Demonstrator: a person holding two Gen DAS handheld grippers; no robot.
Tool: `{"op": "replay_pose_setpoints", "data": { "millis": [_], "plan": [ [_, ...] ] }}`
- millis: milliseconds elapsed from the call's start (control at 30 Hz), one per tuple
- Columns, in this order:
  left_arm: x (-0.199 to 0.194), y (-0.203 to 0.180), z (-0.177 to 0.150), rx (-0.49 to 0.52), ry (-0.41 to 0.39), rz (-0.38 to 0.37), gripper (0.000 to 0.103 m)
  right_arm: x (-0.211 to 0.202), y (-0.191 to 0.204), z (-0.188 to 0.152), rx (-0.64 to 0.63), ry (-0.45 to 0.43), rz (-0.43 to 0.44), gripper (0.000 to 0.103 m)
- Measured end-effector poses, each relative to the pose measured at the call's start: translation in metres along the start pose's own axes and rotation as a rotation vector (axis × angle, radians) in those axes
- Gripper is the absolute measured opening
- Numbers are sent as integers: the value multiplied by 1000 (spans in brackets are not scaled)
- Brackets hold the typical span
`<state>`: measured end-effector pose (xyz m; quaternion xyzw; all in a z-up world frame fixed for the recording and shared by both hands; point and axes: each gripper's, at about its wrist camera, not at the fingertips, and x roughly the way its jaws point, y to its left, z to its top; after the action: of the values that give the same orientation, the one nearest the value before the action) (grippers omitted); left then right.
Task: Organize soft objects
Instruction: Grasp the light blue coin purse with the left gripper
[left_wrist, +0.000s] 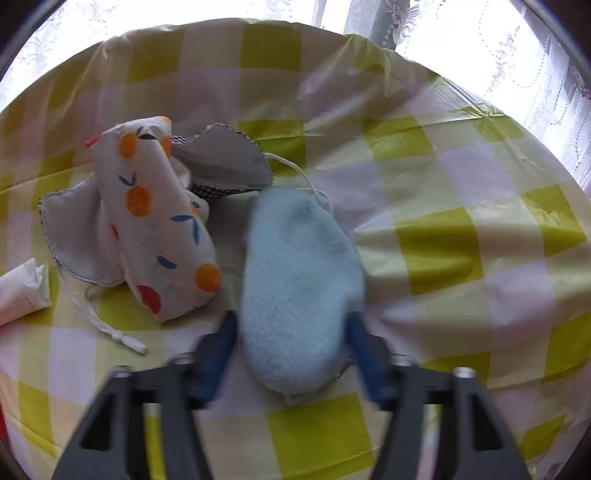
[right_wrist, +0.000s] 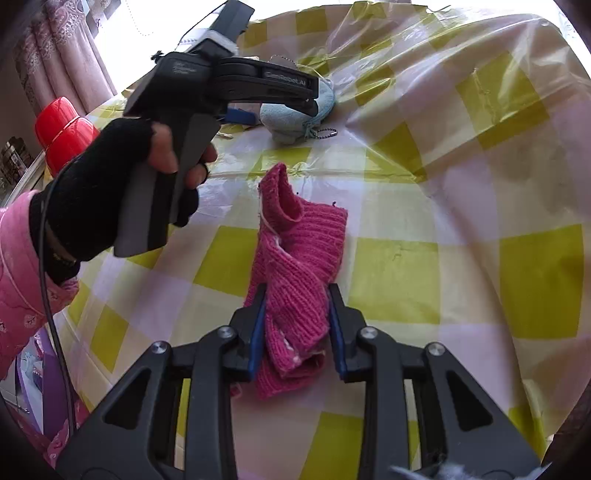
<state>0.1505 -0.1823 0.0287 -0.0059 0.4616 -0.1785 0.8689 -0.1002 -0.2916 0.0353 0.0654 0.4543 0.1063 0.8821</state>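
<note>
Left tool (left_wrist: 291, 325) clamps a fluffy blue pouch (left_wrist: 301, 291) and right tool (right_wrist: 297, 295) clamps a pink knit (right_wrist: 295, 273), both over the worktop (right_wrist: 461, 277); soft fabric could slip free.

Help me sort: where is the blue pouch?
In the left wrist view, the blue pouch lies between the left claw fingers, right of the fruit-print pouch.

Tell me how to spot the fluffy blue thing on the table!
Look at the table with the yellow-and-white checked cloth. Near its middle, the left gripper is squeezing a light blue fleece pouch. Beside it lies a white pouch with orange dots, but only the blue one is plain and fuzzy.
</note>
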Motion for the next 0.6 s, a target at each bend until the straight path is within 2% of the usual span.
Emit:
{"op": "replay_pose_setpoints", "data": {
  "millis": [33, 100, 200, 333, 367, 467, 600],
  "plan": [
    [-12, -5, -6, -14, -37, -26, 29, -2, -1, -2, 8, -2, -2, 34],
    [-49, -20, -32, 39, -122, -62, 24, -4, -4, -5, 27, -10, 0, 34],
    [-103, -23, -93, 92, -162, -117, 24, -6, -9, -5, 56, -25, 5, 34],
    [-145, 8, -156, 96, -125, -80, 24, -11, -9, -6, 64, -50, 12, 34],
    [-155, 20, -168, 99, -121, -46, 24, -14, -8, -7, 70, -56, 21, 34],
    [-180, 46, -197, 101, -117, 31, 24, -20, 3, -7, 65, -62, 45, 34],
    [-208, 73, -226, 38, -126, 69, 24, -30, 30, -9, 18, -82, 51, 34]
  ]
}}
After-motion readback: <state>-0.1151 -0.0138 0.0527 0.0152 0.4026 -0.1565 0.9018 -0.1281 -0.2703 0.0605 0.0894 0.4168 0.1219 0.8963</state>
